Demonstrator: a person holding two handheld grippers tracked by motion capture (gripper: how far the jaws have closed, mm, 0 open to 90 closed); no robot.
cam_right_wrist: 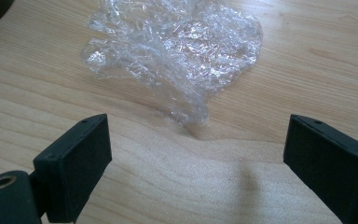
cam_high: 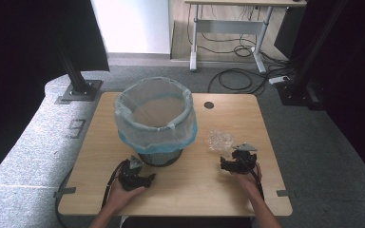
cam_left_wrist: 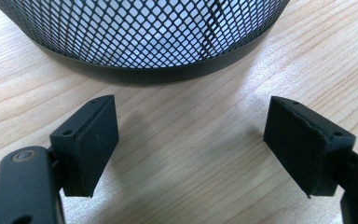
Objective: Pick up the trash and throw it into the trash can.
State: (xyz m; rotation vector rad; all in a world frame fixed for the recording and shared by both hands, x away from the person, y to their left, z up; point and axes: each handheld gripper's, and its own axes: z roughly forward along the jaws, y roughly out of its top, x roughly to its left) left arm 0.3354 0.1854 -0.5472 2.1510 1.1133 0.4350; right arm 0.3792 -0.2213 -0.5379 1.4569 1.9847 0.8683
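Crumpled clear plastic wrap (cam_right_wrist: 172,51) is seen lying on the wooden table (cam_high: 185,190), just ahead of the right gripper (cam_right_wrist: 198,158), right of the lined mesh bin (cam_high: 155,121).

It is glossy, wrinkled and see-through. Both grippers are held spread and empty; the left gripper (cam_left_wrist: 191,140) is pointed at the bin's base, whose upper part is cut off.

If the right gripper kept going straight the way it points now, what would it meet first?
Most likely the crumpled clear plastic wrap, lying on the table just ahead of the right gripper, whose jaws stand open. The exact gap is hard to judge.
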